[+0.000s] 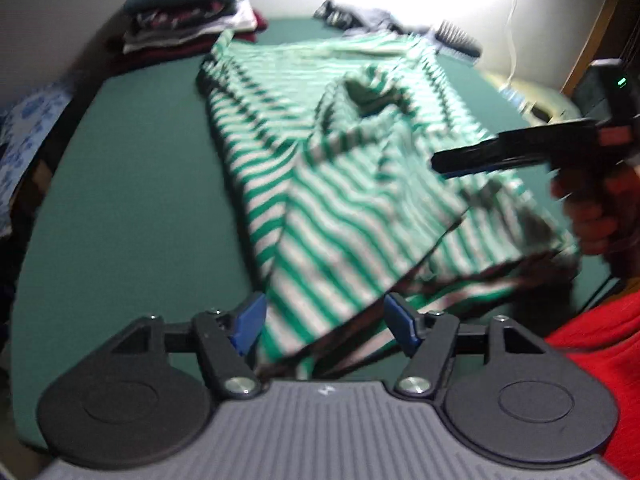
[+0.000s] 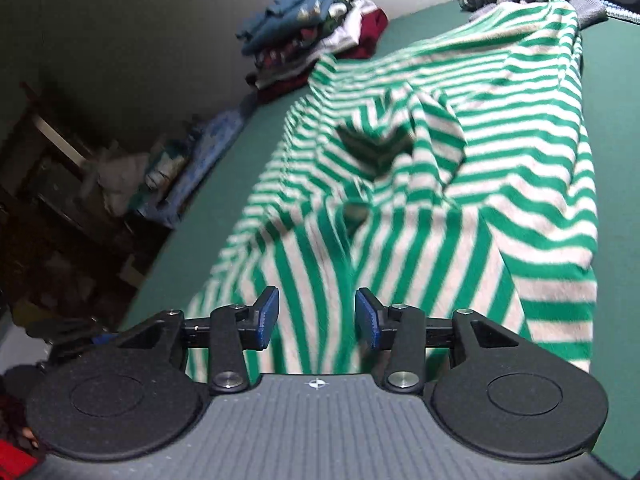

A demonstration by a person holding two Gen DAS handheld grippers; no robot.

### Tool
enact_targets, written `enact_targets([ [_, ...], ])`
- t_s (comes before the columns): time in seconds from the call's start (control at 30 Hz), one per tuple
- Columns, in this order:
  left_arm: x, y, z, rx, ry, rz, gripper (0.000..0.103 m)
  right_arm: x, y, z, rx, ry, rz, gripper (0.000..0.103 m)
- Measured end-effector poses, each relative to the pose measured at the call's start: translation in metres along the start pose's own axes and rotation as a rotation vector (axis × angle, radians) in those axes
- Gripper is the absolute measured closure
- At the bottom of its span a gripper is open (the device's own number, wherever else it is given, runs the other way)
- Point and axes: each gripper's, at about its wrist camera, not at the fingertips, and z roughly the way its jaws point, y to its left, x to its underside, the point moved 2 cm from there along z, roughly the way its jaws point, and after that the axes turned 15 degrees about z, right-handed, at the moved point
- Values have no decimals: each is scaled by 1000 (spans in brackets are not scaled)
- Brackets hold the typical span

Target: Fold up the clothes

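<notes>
Both claws agape: left gripper (image 1: 324,326) and right gripper (image 2: 316,318) over striped shirt (image 1: 320,152), apparently dropped flat for folding; folded stack (image 1: 188,4) at 11 o'clock.

green-and-white striped shirt (image 2: 460,168) lies rumpled and partly folded across the green table (image 1: 132,184), unevenly bunched.

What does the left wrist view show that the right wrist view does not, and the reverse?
Left wrist only: the right gripper seen from the side above the striped shirt, the hand holding it, a black comb and a white cable.

Right wrist only: dim clutter beside the green table.

Both: the shirt, the stack of folded clothes, and open jaws over the near hem.
</notes>
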Motion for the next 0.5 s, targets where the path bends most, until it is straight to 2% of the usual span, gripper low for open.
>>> enact_targets([
  [0.1, 6, -4, 13, -16, 25, 39, 37, 8, 3, 5, 46, 0, -40, 58],
  [0.17, 11, -7, 19, -30, 46, 61, 43, 11, 7, 7, 68, -1, -77, 61],
  [0.23, 15, -4, 23, -27, 63, 63, 59, 13, 9, 8, 96, 3, -103, 89],
  [0.27, 16, -2, 23, -17, 68, 61, 61, 14, 11, 9, 110, 5, -116, 99],
  [0.33, 13, 5, 19, -5, 59, 62, 69, 14, 13, 5, 113, -1, -113, 99],
  [0.5, 4, 17, 4, -16, 15, 87, 64, 9, 18, -30, 47, -41, -41, 99],
])
